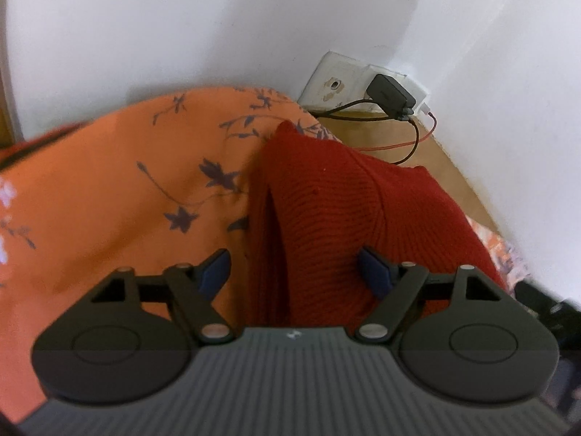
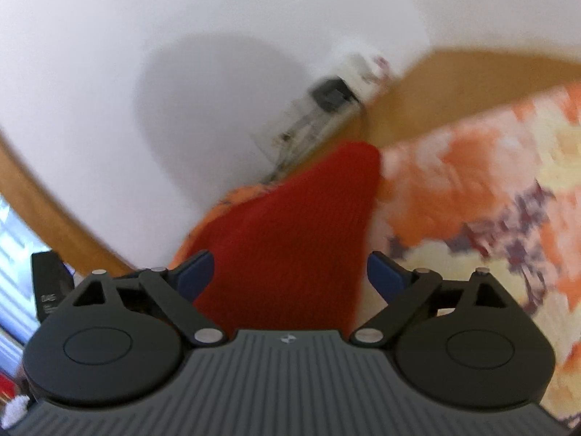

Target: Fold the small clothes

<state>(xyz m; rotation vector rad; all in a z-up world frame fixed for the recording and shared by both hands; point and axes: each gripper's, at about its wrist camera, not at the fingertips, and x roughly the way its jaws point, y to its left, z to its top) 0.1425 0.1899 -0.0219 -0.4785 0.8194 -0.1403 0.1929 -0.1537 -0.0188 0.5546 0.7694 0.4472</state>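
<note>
I see the white wall (image 1: 181, 18) behind everything; below it lies the orange floral sheet (image 1: 109, 189); the red knitted garment (image 1: 326, 200) lies on that sheet, its far corner reaching toward the wall. My left gripper (image 1: 296, 267) stands spread wide over the garment's near edge, pinching nothing; my right gripper (image 2: 290, 272) is likewise spread wide with the garment between its blue pads (image 2: 196, 272). Beyond the garment, a black charger (image 1: 390, 95) sits plugged into a wall socket (image 1: 334, 85).
</note>
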